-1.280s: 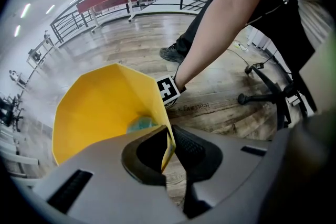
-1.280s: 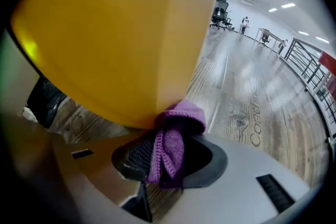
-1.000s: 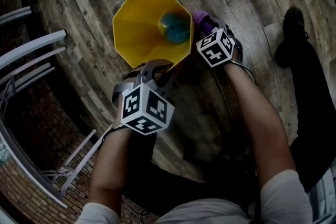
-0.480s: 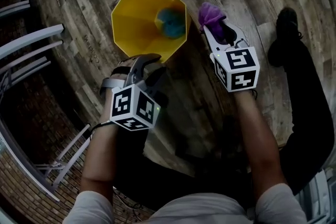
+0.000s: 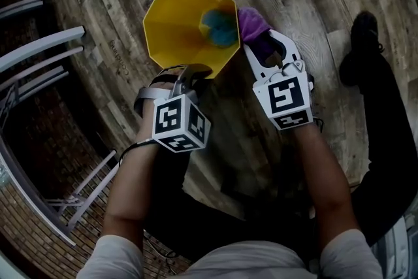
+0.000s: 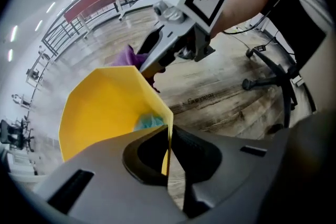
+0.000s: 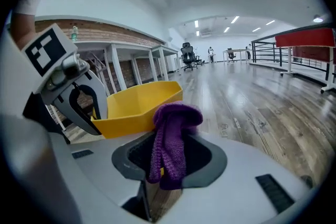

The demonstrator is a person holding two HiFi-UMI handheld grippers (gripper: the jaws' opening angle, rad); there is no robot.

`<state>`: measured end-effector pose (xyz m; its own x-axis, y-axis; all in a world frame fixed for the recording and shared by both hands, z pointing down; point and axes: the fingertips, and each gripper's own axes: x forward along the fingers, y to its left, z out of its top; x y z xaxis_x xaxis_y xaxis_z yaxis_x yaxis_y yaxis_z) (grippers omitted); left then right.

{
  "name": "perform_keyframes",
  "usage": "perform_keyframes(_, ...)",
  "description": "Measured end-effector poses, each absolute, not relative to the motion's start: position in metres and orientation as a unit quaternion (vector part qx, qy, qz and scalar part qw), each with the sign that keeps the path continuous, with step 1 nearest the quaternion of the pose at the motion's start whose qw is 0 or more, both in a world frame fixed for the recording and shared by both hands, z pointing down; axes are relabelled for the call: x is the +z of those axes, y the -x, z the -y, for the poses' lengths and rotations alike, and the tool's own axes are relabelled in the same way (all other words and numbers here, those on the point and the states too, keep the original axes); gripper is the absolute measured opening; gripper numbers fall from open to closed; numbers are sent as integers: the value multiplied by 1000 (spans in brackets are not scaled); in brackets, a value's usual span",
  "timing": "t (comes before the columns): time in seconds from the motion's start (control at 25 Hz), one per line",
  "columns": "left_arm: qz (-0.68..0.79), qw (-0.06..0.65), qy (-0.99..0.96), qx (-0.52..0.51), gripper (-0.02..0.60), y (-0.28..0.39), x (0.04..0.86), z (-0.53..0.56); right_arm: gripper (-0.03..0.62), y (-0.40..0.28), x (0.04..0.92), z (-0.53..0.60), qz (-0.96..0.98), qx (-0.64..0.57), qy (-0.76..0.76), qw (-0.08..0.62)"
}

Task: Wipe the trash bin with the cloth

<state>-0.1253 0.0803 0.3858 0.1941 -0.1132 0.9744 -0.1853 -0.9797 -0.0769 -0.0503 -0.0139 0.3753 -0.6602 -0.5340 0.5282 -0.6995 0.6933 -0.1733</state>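
A yellow eight-sided trash bin (image 5: 176, 23) stands on the wood floor with a blue lump (image 5: 219, 26) inside it. My left gripper (image 5: 188, 70) points down at the bin's near rim; its jaws have just been closing, and the thin yellow wall (image 6: 169, 128) is now pinched between them, so the left gripper (image 6: 168, 139) is shut on the rim. My right gripper (image 5: 260, 42) is shut on a purple knitted cloth (image 5: 252, 23), held beside the bin's right rim. In the right gripper view the cloth (image 7: 170, 134) hangs bunched from the right gripper (image 7: 168, 162).
Grey metal rails (image 5: 39, 52) run along the left over a brick surface. The person's dark shoe (image 5: 364, 29) rests on the floor at right. An office chair base (image 6: 273, 78) stands nearby, and white desks (image 7: 131, 57) line the far wall.
The right gripper has risen with the purple cloth from low beside the bin to rim height. The left gripper's jaws opened at the near rim and have shut on it again.
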Motion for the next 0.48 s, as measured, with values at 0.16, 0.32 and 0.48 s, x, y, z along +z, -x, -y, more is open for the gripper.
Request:
perform_keyframes(0.16, 76, 16, -795, 602, 11, 106, 385, -85, 126, 52, 407, 15, 892, 176, -325, 259)
perform_keyframes(0.32, 72, 18, -802, 593, 11, 107, 382, -85, 126, 57, 429, 25, 898, 156, -296, 287)
perform_keyframes(0.48, 70, 25, -807, 586, 11, 104, 380, -87, 126, 60, 458, 28, 894, 151, -278, 318)
